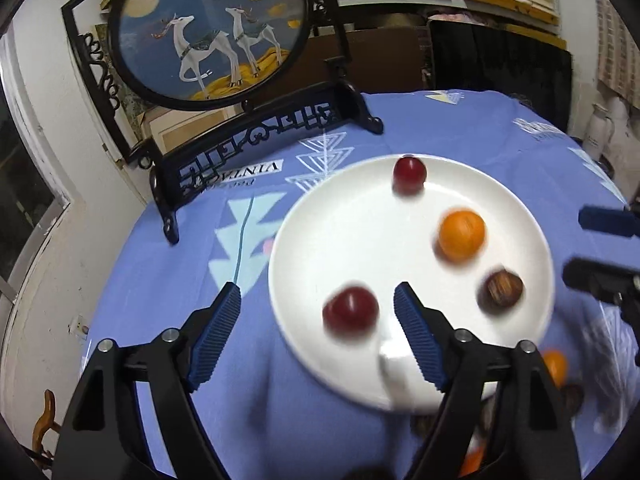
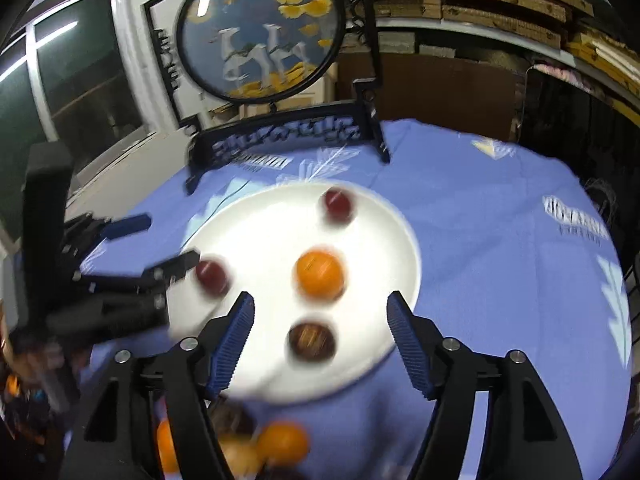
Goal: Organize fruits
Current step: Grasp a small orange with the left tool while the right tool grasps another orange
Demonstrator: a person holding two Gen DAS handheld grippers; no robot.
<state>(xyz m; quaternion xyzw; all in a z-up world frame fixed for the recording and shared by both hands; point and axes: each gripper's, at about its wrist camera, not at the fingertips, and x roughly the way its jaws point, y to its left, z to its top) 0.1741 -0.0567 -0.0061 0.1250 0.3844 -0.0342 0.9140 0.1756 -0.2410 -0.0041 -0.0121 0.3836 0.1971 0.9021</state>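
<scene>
A white plate (image 1: 340, 220) (image 2: 380, 248) lies on the blue tablecloth and holds two dark red fruits, an orange and a brown fruit. My left gripper (image 1: 318, 294) is open; the nearer red fruit (image 1: 351, 312) sits on the plate between its fingers, untouched. The other red fruit (image 1: 409, 174) lies at the far rim. My right gripper (image 2: 320, 300) is open around the brown fruit (image 2: 312, 340), pads apart from it, with the orange (image 2: 320, 276) just beyond. Each gripper shows in the other's view: right gripper (image 1: 592, 248), left gripper (image 2: 160, 244).
A round deer picture in a black carved stand (image 1: 212, 32) (image 2: 260, 40) stands at the table's far side behind the plate. More loose fruit, including an orange (image 2: 282, 442) (image 1: 556, 366), lies near the front edge under the grippers. A white bottle (image 1: 598, 132) stands beyond the table at the right.
</scene>
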